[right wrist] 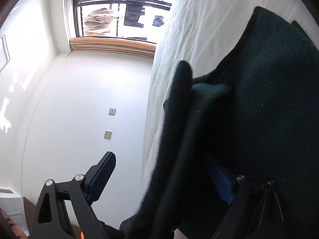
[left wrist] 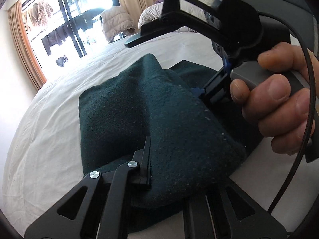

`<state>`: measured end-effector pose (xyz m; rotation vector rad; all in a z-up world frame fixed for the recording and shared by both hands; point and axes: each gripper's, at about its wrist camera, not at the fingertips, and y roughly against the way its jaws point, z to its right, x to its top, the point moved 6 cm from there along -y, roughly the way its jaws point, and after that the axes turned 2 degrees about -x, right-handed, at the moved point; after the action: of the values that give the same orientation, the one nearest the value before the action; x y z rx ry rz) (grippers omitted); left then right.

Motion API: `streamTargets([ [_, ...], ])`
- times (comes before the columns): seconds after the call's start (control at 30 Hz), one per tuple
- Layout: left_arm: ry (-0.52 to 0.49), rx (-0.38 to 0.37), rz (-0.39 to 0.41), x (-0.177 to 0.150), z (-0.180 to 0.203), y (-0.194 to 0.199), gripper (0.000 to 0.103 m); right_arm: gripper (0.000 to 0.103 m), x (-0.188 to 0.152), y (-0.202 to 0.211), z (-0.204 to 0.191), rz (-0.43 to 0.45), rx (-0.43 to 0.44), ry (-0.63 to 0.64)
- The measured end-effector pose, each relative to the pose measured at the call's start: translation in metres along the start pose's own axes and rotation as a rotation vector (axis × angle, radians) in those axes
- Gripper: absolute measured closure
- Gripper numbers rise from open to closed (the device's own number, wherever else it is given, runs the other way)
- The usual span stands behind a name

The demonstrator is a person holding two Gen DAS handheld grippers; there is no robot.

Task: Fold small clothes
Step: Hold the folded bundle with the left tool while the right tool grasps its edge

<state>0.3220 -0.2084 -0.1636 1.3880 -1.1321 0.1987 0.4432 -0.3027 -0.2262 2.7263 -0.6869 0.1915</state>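
Dark green garment point(left wrist: 139, 107) lying on the white bed point(left wrist: 49, 129), near edge lifted. Left tool point(left wrist: 169, 159) pinches that edge; right tool point(right wrist: 159, 177) gapes wide, cloth draped between its fingers. Risk: unpinched right side slides off, skewing the fold.

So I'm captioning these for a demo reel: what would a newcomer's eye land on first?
The dark green fleece garment, half folded on the white bedsheet, fills the middle of the left wrist view. At right, a bare hand grips the right gripper's grey handle. Behind, a bright window shows laundry hanging outside.
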Motion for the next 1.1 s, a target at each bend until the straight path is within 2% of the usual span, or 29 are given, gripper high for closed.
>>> streamTargets([
  [0.07,-0.024,0.016,0.008,0.001,0.002,0.002,0.096,0.01,0.001,-0.009,0.002,-0.021,-0.067,0.005],
  [0.17,-0.05,0.036,0.008,0.0,0.007,0.003,0.096,0.017,0.01,-0.015,0.0,-0.001,-0.172,0.032],
  [0.3,-0.098,0.061,0.005,-0.006,0.017,0.002,0.096,0.037,0.022,-0.018,-0.004,-0.013,-0.327,0.114],
  [0.43,-0.118,0.07,-0.001,-0.006,0.022,-0.003,0.096,0.05,0.027,-0.016,-0.008,-0.03,-0.464,0.203],
  [0.53,-0.122,0.056,-0.003,-0.007,0.031,-0.002,0.096,0.069,0.029,-0.006,-0.008,-0.031,-0.541,0.269],
  [0.57,-0.128,0.054,-0.002,-0.007,0.034,-0.002,0.096,0.085,0.032,-0.002,-0.01,-0.021,-0.568,0.293],
  [0.67,-0.142,0.049,0.013,-0.005,0.041,-0.001,0.096,0.088,0.043,0.011,-0.026,0.026,-0.601,0.382],
  [0.77,-0.155,0.046,0.041,0.004,0.048,0.004,0.096,0.09,0.049,0.024,-0.055,0.092,-0.559,0.529],
  [0.87,-0.169,0.037,0.065,0.014,0.057,0.007,0.096,0.09,0.049,0.035,-0.072,0.124,-0.562,0.637],
  [1.0,-0.19,0.02,0.066,0.019,0.068,0.001,0.096,0.091,0.056,0.049,-0.063,0.135,-0.568,0.638],
  [1.1,-0.214,-0.006,0.03,0.017,0.089,-0.015,0.096,0.091,0.062,0.054,-0.022,0.127,-0.643,0.564],
])
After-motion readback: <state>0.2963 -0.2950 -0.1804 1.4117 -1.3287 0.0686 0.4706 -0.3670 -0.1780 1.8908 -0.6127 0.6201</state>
